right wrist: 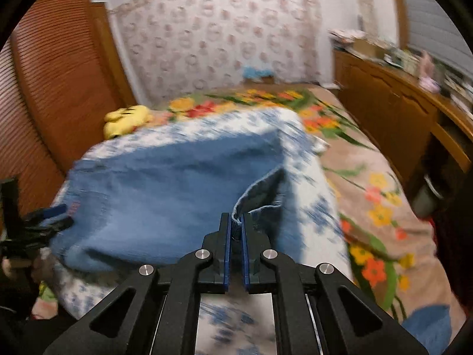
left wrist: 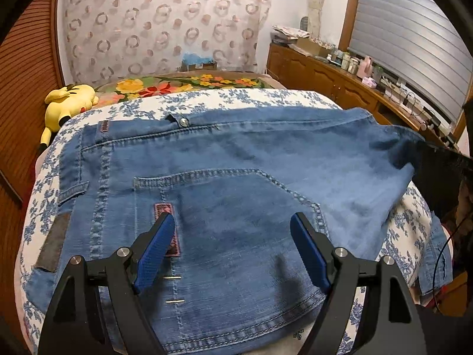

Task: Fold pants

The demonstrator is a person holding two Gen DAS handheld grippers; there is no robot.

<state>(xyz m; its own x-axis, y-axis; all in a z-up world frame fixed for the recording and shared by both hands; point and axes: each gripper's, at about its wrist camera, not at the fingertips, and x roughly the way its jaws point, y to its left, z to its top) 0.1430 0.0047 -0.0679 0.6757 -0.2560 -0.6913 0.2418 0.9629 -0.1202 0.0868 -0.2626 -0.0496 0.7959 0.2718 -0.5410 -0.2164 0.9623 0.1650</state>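
Note:
Blue denim pants (left wrist: 236, 183) lie spread on a white quilt with blue flowers (left wrist: 207, 103), back pocket up and waistband at the far side. My left gripper (left wrist: 233, 222) is open just above the back pocket, holding nothing. In the right wrist view the pants (right wrist: 165, 189) lie left of centre. My right gripper (right wrist: 235, 222) is shut on a lifted fold of the pants' edge (right wrist: 260, 189). The left gripper also shows at that view's left edge (right wrist: 47, 216). The right wrist view is blurred.
A yellow plush toy (left wrist: 71, 100) lies at the bed's far left. A flowered blanket (right wrist: 369, 195) covers the bed to the right. A wooden cabinet (left wrist: 340, 80) with clutter runs along the right wall. A slatted wooden door (right wrist: 59, 74) stands at left.

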